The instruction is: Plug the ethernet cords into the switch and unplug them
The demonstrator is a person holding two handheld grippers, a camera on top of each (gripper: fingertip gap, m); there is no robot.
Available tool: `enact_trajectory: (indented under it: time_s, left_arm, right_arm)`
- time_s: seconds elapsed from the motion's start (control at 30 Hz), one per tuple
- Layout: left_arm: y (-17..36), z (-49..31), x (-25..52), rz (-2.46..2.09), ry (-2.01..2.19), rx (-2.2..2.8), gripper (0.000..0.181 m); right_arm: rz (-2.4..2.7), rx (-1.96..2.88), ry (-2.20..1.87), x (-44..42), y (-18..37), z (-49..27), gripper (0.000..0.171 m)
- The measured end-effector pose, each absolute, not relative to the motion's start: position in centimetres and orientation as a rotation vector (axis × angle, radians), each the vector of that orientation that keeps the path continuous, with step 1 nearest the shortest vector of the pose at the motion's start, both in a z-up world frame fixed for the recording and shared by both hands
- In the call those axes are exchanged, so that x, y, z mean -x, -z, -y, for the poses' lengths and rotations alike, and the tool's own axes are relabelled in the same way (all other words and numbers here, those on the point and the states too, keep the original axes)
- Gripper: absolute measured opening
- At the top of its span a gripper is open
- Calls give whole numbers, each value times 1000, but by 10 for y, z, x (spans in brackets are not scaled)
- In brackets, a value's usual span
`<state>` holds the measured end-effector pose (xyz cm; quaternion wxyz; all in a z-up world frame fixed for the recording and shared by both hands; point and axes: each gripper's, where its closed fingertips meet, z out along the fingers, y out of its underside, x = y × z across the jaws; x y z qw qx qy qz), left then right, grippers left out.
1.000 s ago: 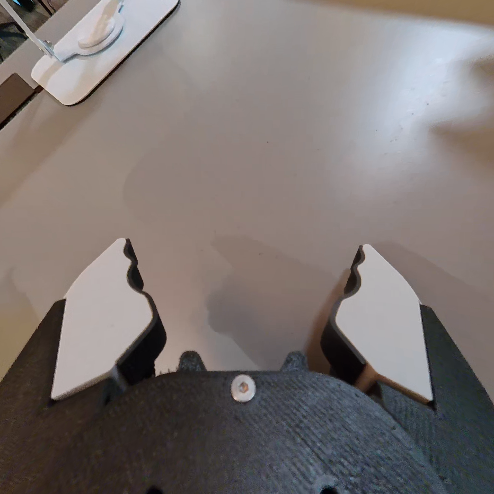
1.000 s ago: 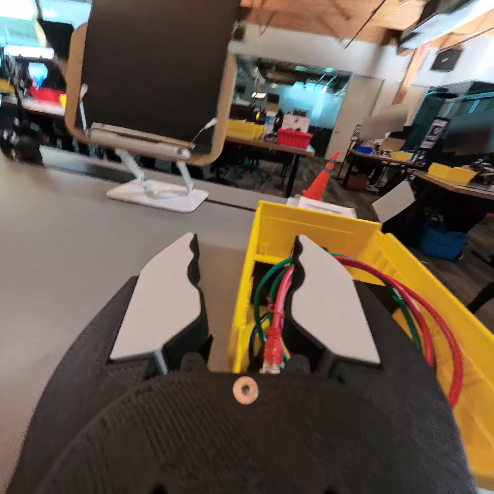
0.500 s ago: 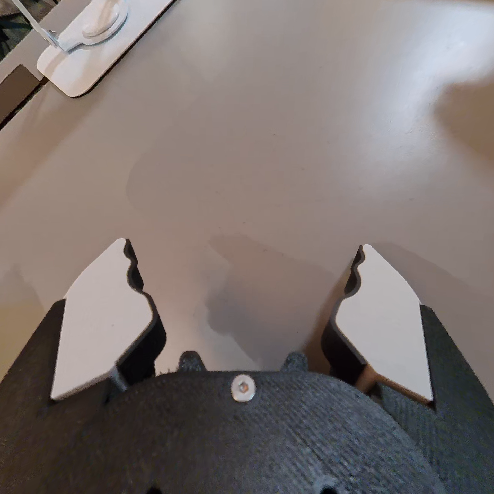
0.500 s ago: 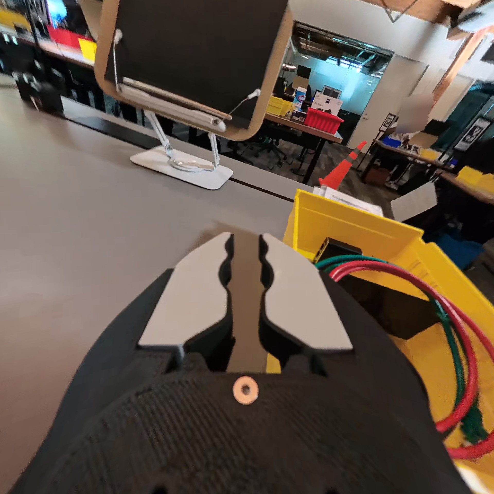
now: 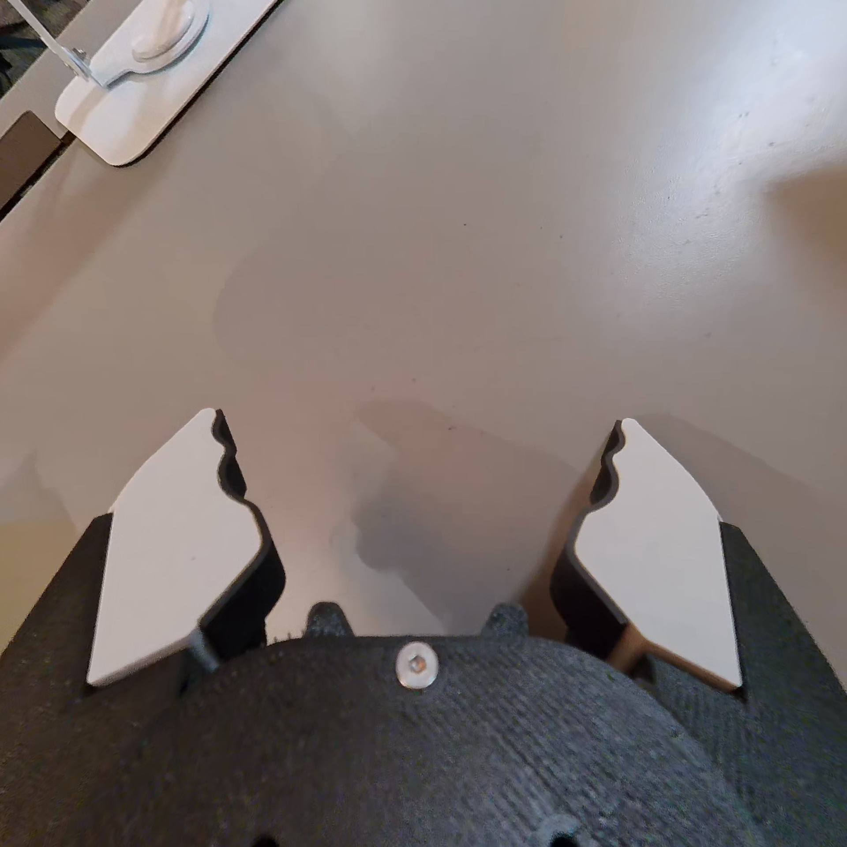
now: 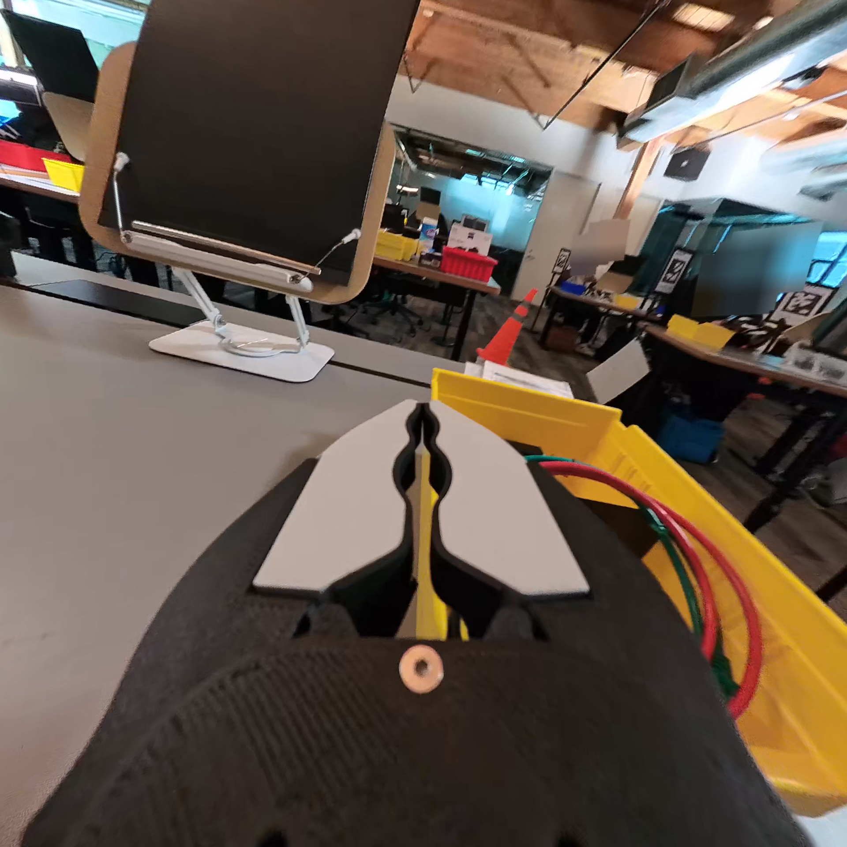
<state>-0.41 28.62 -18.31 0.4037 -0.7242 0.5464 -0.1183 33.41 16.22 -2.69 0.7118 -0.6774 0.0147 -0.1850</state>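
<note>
My left gripper (image 5: 419, 424) is open and empty, pointing down at the bare grey table (image 5: 458, 229). My right gripper (image 6: 424, 408) is shut with nothing between its fingertips, above the left wall of a yellow bin (image 6: 687, 495). A red ethernet cord (image 6: 742, 591) and a green ethernet cord (image 6: 683, 563) loop inside the bin to the right of the gripper. A dark object at the bin's back (image 6: 527, 447) is mostly hidden behind my right finger. I cannot make out the switch clearly.
A tablet on a white stand (image 6: 243, 353) stands at the far edge of the table; its base also shows in the left wrist view (image 5: 151, 78). An orange cone (image 6: 508, 330) and other tables stand beyond.
My right gripper has closed from open to shut and moved left, out of the bin to over its left wall. The left gripper has shifted slightly and stayed open.
</note>
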Motion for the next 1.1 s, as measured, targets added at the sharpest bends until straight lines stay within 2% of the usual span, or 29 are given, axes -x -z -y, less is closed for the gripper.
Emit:
enact_trajectory:
  time_s: [0.23,0.5,0.57,0.73,0.9,1.03,1.1]
  left_arm:
    - [184,-284,3,-1397,308,1826,145]
    - [186,-281,2,-1428,326,1821,140]
    - [186,-280,2,-1432,327,1821,139]
    - [187,-278,1,-1451,327,1814,140]
    - [187,-276,0,-1462,336,1812,140]
    - [188,-274,0,-1471,345,1814,139]
    - [188,-274,0,-1473,346,1814,139]
  right_arm:
    - [-113,1458,424,-366,19,-138,6]
    - [-356,1433,492,-454,29,-90,6]
    - [-480,1415,546,-484,38,-72,12]
    - [-828,1361,447,-533,74,-43,51]
    - [-1021,1396,270,-547,110,-44,62]
    - [-985,1420,188,-545,112,-56,62]
    - [-925,1446,126,-537,110,-65,51]
